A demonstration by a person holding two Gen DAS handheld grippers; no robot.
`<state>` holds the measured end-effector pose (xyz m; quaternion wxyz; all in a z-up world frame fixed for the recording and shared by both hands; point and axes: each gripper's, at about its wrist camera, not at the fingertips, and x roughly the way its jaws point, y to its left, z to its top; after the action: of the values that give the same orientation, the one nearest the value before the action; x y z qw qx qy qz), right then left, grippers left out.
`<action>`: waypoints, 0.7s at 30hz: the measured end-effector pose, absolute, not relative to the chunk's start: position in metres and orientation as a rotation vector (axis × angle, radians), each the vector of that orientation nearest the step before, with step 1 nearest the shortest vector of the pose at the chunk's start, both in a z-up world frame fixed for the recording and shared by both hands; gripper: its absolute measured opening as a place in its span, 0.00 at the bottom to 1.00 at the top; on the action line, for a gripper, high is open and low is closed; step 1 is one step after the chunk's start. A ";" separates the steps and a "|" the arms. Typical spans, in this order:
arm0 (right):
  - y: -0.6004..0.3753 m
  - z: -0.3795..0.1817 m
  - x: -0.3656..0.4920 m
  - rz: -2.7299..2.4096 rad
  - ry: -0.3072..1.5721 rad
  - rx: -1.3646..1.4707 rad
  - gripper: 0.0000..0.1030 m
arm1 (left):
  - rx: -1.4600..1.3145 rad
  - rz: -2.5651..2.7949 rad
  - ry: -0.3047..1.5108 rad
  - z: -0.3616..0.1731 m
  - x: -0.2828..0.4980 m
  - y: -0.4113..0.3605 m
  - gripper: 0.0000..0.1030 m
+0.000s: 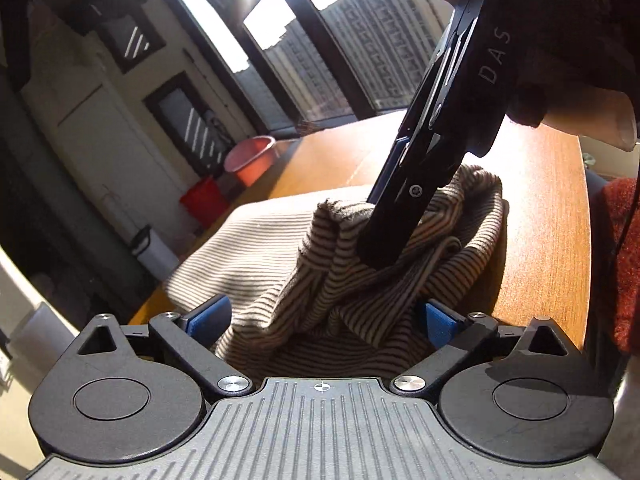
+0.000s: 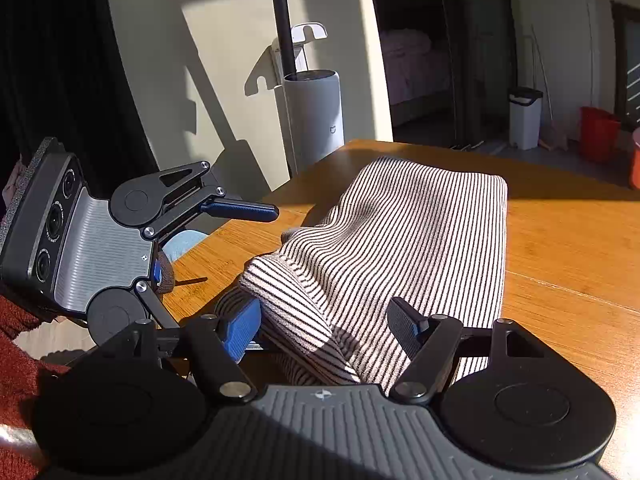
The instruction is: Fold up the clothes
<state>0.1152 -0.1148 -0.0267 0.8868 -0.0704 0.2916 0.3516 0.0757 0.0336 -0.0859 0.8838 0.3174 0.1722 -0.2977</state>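
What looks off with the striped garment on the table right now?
The striped garment is only half tidy: its far part lies flat on the wooden table, but the near end is bunched into a crumpled heap between the open left tool and the right tool. Nothing looks spilled or damaged.

We see a sunlit wooden table (image 2: 560, 240), cream walls (image 2: 224, 80), tall windows (image 1: 320, 60) facing high-rise blocks, red buckets (image 2: 598, 134) and a white bin (image 2: 525, 118).
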 end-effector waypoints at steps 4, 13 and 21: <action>-0.094 -0.037 0.086 0.700 0.473 -0.433 0.77 | 0.504 -0.610 0.403 -0.072 0.088 0.049 0.98; -0.044 -0.079 0.084 0.687 0.416 -0.697 0.56 | 0.188 -0.564 0.509 -0.054 0.118 0.082 0.98; -0.069 -0.049 0.110 0.774 0.557 -0.409 0.61 | 0.141 -0.464 0.480 -0.040 0.098 0.129 0.99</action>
<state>0.1099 -0.0691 -0.0485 0.8685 -0.1956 0.2661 0.3697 0.0977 0.1292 -0.0401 0.9424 0.0693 0.2354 -0.2274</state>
